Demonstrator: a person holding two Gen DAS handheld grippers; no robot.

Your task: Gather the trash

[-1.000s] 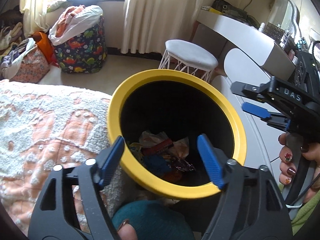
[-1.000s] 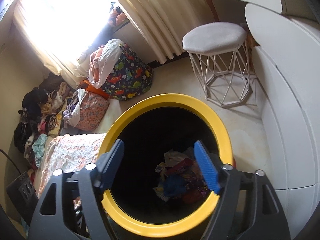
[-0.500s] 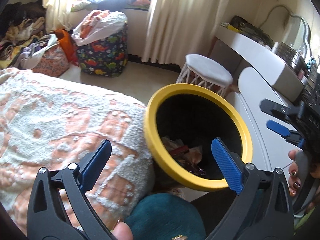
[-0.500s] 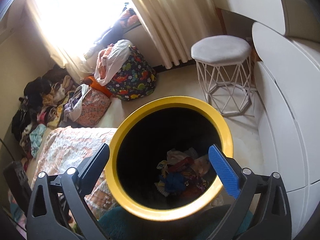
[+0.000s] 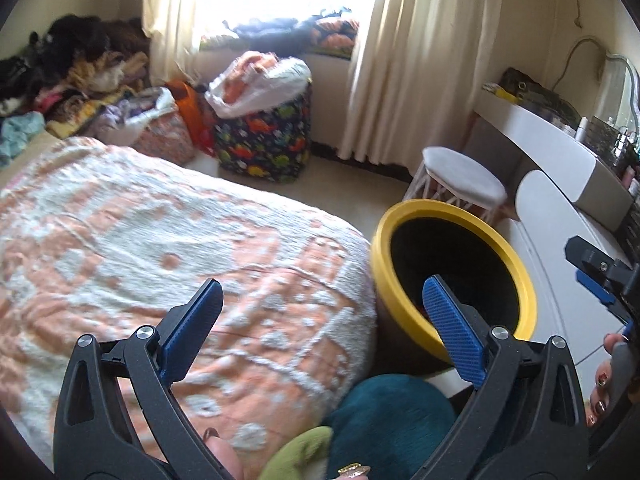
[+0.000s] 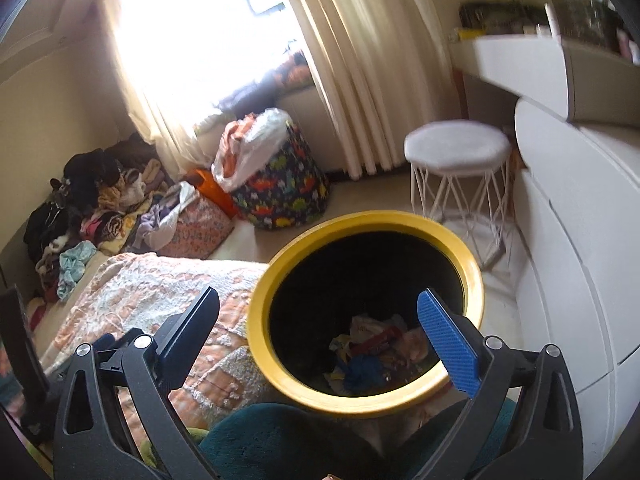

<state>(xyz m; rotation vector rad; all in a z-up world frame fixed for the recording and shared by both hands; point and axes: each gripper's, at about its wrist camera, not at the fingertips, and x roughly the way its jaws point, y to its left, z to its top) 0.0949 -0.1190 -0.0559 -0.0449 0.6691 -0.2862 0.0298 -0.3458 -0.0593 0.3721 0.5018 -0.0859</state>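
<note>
Both jaws wide open, nothing held. Left gripper (image 5: 322, 322) points over the bed (image 5: 160, 240), which touches the yellow-rimmed bin (image 5: 452, 276) on its left side; right gripper (image 6: 334, 336) hangs over the bin mouth. Collected trash (image 6: 372, 354) lies at the bin bottom. No loose trash visible on the blanket beside the bin. Risks: bin sits right against the bed edge, so a low sweep could clip the rim and tip it; jaws could snag blanket loops instead of a wrapper.

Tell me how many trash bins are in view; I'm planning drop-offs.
1: the yellow-rimmed bin beside the bed, in front of the white stool. Others may be out of frame.
</note>
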